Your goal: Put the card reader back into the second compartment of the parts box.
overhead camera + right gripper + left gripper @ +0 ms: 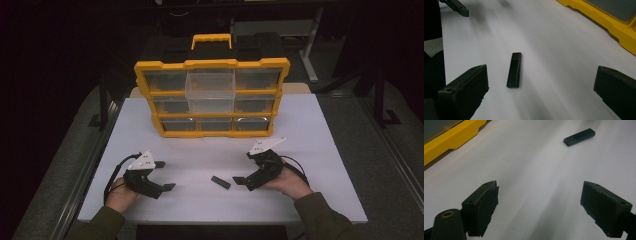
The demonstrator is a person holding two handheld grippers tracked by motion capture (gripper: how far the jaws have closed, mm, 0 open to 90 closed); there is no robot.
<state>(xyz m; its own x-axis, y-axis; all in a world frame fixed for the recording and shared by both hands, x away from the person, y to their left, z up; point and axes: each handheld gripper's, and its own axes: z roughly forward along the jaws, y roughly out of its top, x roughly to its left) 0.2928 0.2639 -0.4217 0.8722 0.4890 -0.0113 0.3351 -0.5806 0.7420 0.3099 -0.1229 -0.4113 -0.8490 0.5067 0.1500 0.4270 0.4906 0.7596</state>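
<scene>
From above, a person's two hands rest on a white table (pixel 310 125), each holding a gripper. The left gripper (pixel 162 176) sits near the table's front left with its jaws spread wide and empty. The right gripper (pixel 243 170) sits at the front right, jaws likewise wide apart, holding nothing. A small black stick (pixel 220 182) — flat and oblong — lies on the table between the two grippers, just beside the right one's lower jaw tip. Behind them stands a yellow organizer case (pixel 212 96) with clear drawers and a yellow handle.

In the left gripper view, the left gripper (pixel 539 207) shows open jaws over bare table; the black stick (pixel 579 137) lies well ahead, the yellow case (pixel 452 138) at upper left.

In the right gripper view, the right gripper (pixel 541 90) gapes wide — the black stick (pixel 514 70) lies loose just ahead of the jaws, nearer the left one, untouched.
</scene>
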